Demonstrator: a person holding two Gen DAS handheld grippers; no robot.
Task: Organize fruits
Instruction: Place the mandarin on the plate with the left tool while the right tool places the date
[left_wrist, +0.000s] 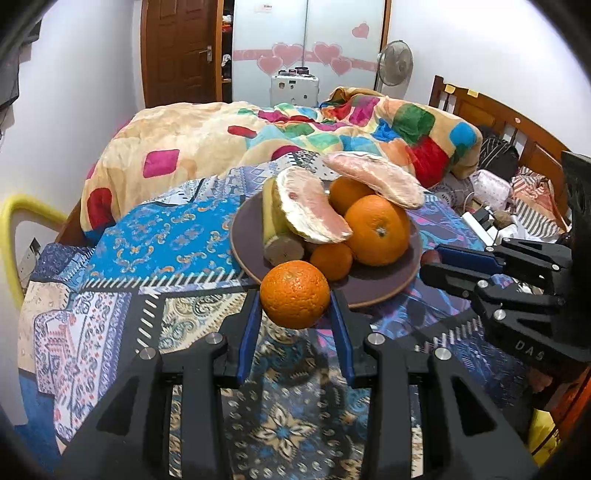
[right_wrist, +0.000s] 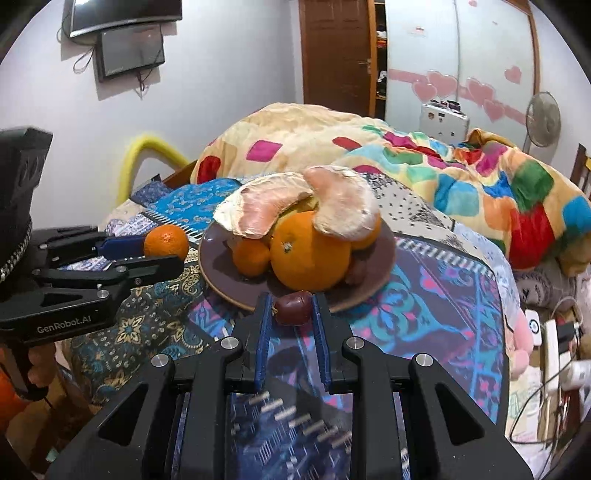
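Note:
A brown plate (left_wrist: 384, 284) on the patterned bedspread holds oranges (left_wrist: 376, 230), two pomelo pieces (left_wrist: 314, 210) and a banana piece (left_wrist: 275, 225). My left gripper (left_wrist: 295, 295) is shut on an orange (left_wrist: 294, 294), held just in front of the plate's near rim. My right gripper (right_wrist: 291, 308) is shut on a small dark red fruit (right_wrist: 293, 307) at the plate's (right_wrist: 221, 266) near edge. The right gripper also shows at the right of the left wrist view (left_wrist: 436, 266), and the left gripper with its orange (right_wrist: 166, 242) at the left of the right wrist view.
A colourful quilt (left_wrist: 258, 140) is heaped behind the plate. A wooden headboard (left_wrist: 517, 122) and clutter with cables (right_wrist: 554, 332) lie to the right. A yellow chair frame (left_wrist: 11, 221) stands at the left bed edge. A fan (left_wrist: 395, 62) stands at the back.

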